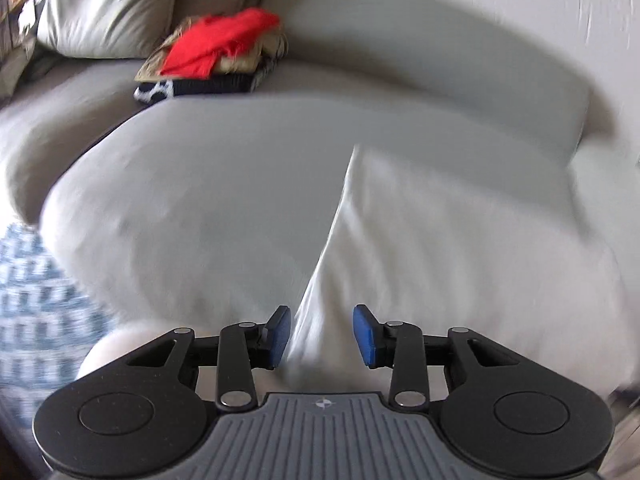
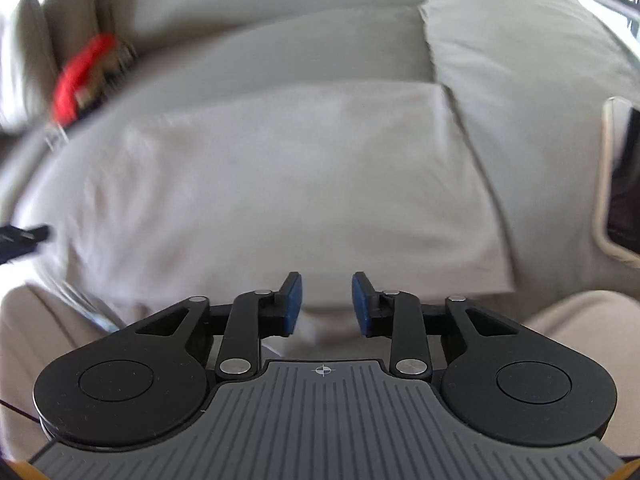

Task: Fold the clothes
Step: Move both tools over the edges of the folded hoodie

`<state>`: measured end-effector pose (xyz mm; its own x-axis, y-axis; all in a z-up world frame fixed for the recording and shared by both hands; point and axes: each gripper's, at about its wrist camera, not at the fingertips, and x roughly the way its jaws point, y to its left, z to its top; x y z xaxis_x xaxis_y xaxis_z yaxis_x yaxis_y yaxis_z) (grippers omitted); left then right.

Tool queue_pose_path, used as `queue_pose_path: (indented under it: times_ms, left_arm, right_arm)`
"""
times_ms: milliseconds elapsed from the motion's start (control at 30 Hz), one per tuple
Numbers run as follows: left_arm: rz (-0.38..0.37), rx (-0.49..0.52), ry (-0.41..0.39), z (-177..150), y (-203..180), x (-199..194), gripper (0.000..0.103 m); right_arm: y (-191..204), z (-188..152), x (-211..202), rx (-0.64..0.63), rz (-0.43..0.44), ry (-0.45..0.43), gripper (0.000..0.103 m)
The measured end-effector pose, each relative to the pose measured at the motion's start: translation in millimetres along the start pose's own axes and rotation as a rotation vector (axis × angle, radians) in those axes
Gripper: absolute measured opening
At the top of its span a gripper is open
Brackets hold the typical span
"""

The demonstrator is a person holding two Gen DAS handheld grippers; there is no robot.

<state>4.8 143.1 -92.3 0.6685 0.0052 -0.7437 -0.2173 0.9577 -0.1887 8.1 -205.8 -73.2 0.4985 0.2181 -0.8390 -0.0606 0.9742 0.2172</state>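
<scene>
A pale grey-white garment (image 1: pixel 420 232) lies spread on the sofa seat; in the right wrist view it (image 2: pixel 280 184) is a flat rectangle in front of me. My left gripper (image 1: pixel 322 336) is open, its blue pads either side of the garment's near left corner, which rises between them. My right gripper (image 2: pixel 327 304) is open just over the garment's near edge, holding nothing. Both views are motion-blurred.
A stack of folded clothes topped by a red piece (image 1: pixel 220 48) sits at the back left of the sofa (image 1: pixel 440 80), also in the right wrist view (image 2: pixel 80 76). Cushions (image 2: pixel 520 60) line the back and right. A phone-like object (image 2: pixel 620 180) lies at the right. A blue patterned rug (image 1: pixel 36 300) lies at the lower left.
</scene>
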Motion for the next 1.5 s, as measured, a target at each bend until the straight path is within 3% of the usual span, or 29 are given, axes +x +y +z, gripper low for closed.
queue_pose_path:
  times_ms: [200,267,333,467,500,533,567,633,700,800,867,900,1033,1067,1200,1300,1500]
  left_arm:
    - [-0.255,-0.011,-0.001,17.7,-32.8,51.0,0.032]
    - [-0.219,-0.024,0.046,17.9,-32.7,71.8,0.032]
    - [-0.146,-0.038,0.056,17.8,-20.7,69.8,0.017]
    - [0.006,-0.065,0.062,17.9,6.3,59.3,0.017]
    - [0.044,-0.072,0.064,17.9,13.1,56.7,0.018]
    - [0.1,-0.068,0.075,19.2,16.2,54.4,0.037]
    - [0.151,-0.063,0.088,20.3,18.8,51.9,0.044]
    - [0.234,-0.027,0.112,23.0,17.8,48.5,0.037]
    - [0.261,-0.021,0.103,22.3,18.4,38.1,0.037]
    - [0.172,-0.013,0.051,18.7,2.6,16.8,0.038]
    - [0.066,0.035,0.028,14.2,-13.6,9.7,0.038]
    - [0.053,0.066,0.038,9.7,-20.5,11.7,0.04]
    - [0.057,0.196,0.105,-11.0,-45.8,26.4,0.039]
    - [0.089,0.221,0.14,-16.1,-48.2,31.7,0.039]
    - [0.146,0.226,0.189,-27.1,-35.8,27.8,0.041]
    - [0.192,0.212,0.195,-30.0,-38.2,13.1,0.036]
    - [0.077,0.329,0.11,-34.1,-83.6,-1.8,0.041]
  right_arm:
    - [21.9,3.6,3.3,-0.011,0.037,-0.011,0.036]
    - [19.6,3.0,4.7,-0.015,0.027,-0.008,0.036]
    - [11.6,2.4,4.1,0.005,0.016,-0.004,0.037]
    - [-7.3,0.0,8.2,0.069,0.01,0.016,0.037]
    - [-10.7,0.3,10.0,0.081,0.012,0.02,0.037]
    - [-13.5,0.6,11.3,0.092,0.014,0.023,0.037]
    - [-14.5,1.0,10.9,0.098,0.019,0.02,0.037]
    - [-15.3,1.4,8.4,0.098,0.027,0.011,0.037]
    - [-15.1,0.8,4.3,0.093,0.028,-0.005,0.037]
    - [-14.9,-0.6,1.4,0.097,0.041,-0.019,0.037]
    - [-13.1,-1.0,2.4,0.098,0.045,-0.022,0.037]
    - [-11.4,-0.8,3.3,0.092,0.047,-0.027,0.037]
    - [-3.3,1.9,-0.6,0.054,0.043,-0.067,0.037]
    - [-2.4,2.4,-3.4,0.047,0.045,-0.078,0.037]
    - [-2.0,6.4,-6.9,0.032,0.029,-0.102,0.04]
    - [-3.5,10.8,-1.6,0.052,0.027,-0.111,0.04]
    - [-0.6,20.1,19.6,0.039,-0.02,-0.155,0.039]
